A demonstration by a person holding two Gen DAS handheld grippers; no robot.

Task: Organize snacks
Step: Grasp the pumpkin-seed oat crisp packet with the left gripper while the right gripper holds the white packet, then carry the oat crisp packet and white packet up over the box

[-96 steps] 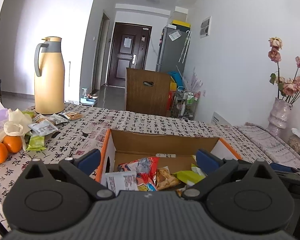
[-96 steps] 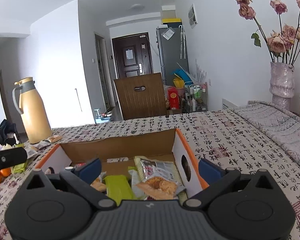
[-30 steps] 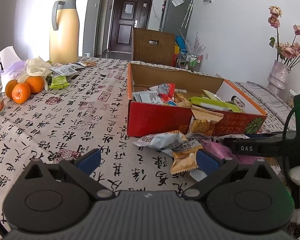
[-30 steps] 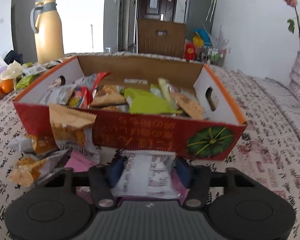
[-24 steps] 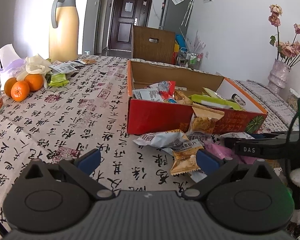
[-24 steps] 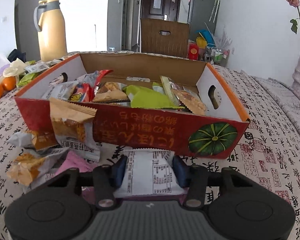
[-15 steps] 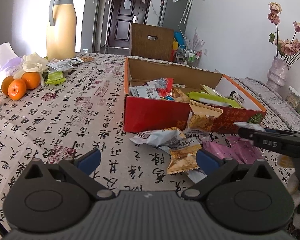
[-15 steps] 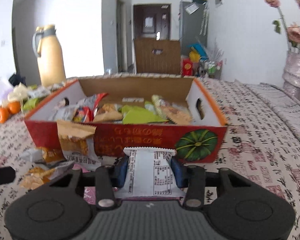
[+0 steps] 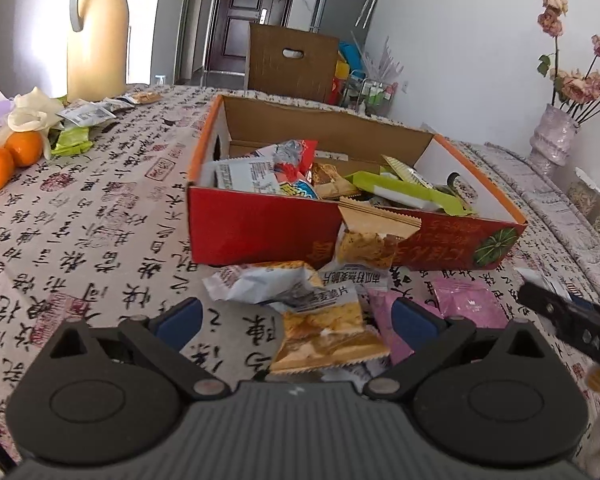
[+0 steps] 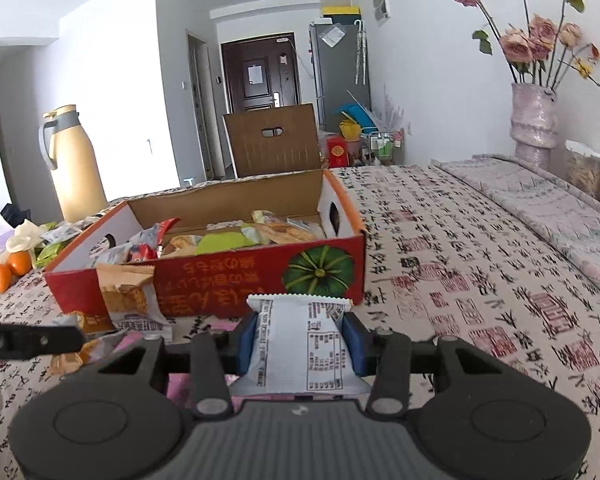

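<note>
In our right gripper point(image 10: 299, 338) we pinch a white snack packet point(image 10: 300, 344), the blue pads pressed against its two long sides so its long axis runs straight ahead along the fingers, its crimped end pointing at the box. Our left gripper point(image 9: 294, 318) stands spread wide and holds nothing; a yellow-brown packet point(image 9: 326, 336) lies on the tablecloth point(image 9: 80, 216) between its fingers, not touched by either pad as far as we can tell. Just beyond it, near the table's near edge, loose packets crowd together: a white crumpled one point(image 9: 260, 284), pink ones point(image 9: 466, 306), and a tan packet point(image 9: 366, 236) leaning against the box's red front wall. The open cardboard box point(image 9: 260, 226) sits past these, toward the middle of the table, already partly filled with snacks. From the right gripper the box lies ahead and slightly left, its front wall between the held packet and the interior, so we judge the packet must rise over that wall before release. The right hand is the nearer to that drop. Farther off, at the table's far left corner, stand oranges point(image 9: 10, 156) and a thermos jug point(image 9: 96, 32).
</note>
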